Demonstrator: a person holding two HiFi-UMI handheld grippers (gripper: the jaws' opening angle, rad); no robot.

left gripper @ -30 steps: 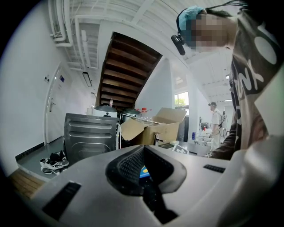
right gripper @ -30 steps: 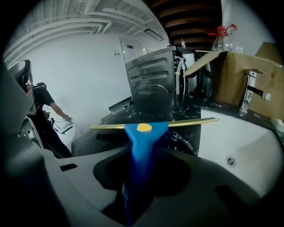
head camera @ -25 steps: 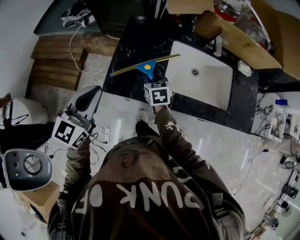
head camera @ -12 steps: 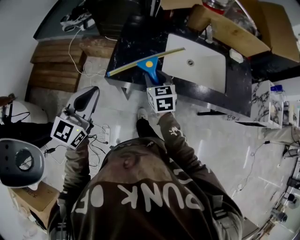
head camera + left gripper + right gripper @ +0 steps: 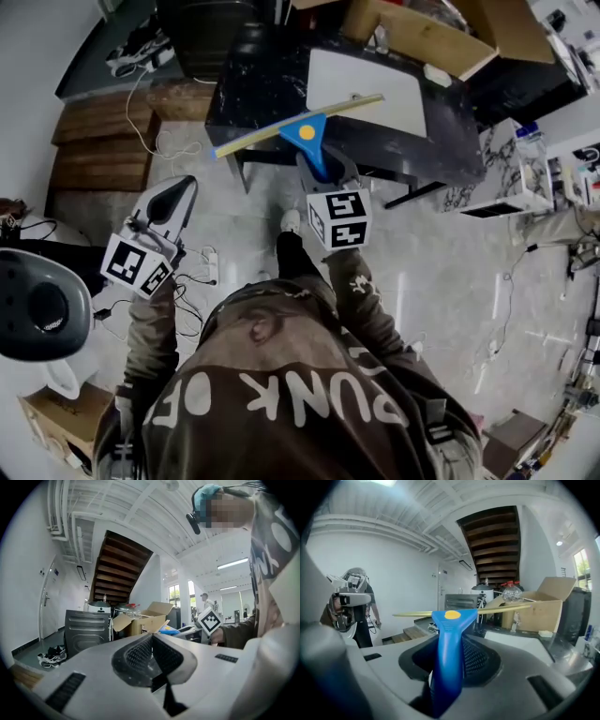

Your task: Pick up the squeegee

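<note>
Right gripper view: the right gripper (image 5: 457,665) was clenched on the handle of the blue plastic squeegee (image 5: 449,634) with a long yellow blade, at frame centre.
Squeegee place: upper centre of the head view, held by the black marble counter (image 5: 258,80).
Handling: probably light and stiff. The smooth handle might slip, and mid-handle looked the best hold.
Left gripper (image 5: 151,654): jaws pressed together, empty.

The person's brown top (image 5: 281,370) reads "PUNK" and "OF".
</note>
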